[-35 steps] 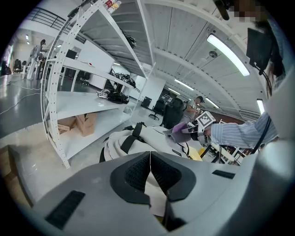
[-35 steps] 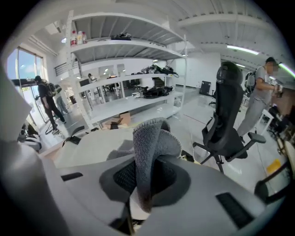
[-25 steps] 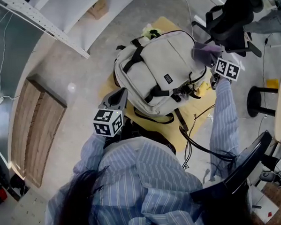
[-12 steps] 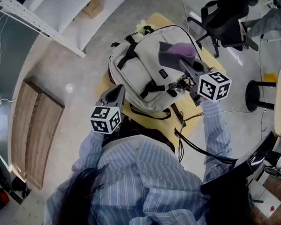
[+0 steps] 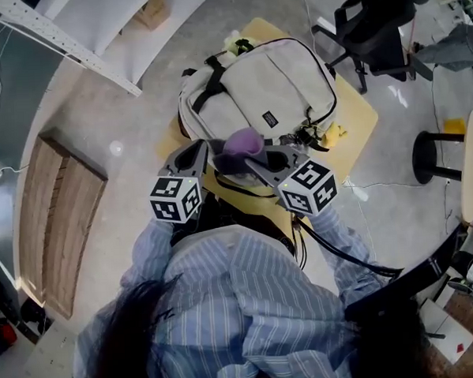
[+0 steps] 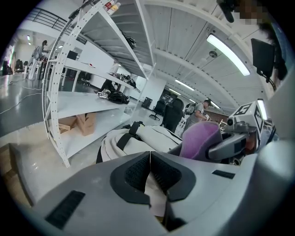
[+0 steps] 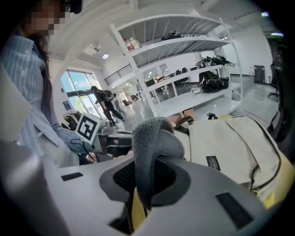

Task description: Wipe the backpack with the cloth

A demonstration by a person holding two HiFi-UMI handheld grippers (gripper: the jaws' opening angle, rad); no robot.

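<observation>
My right gripper (image 5: 249, 164) is clamped on the purple cloth (image 5: 242, 143), centre frame, at the lower edge of the backpack (image 5: 270, 80). My left gripper (image 5: 195, 156) is alongside, jaws closed, empty.

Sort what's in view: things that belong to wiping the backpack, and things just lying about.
Job in hand: backpack; purple cloth; right gripper, clamped on the cloth; left gripper, shut.

Lying about: office chair; stool; cardboard box; shelving; wooden boards.
</observation>
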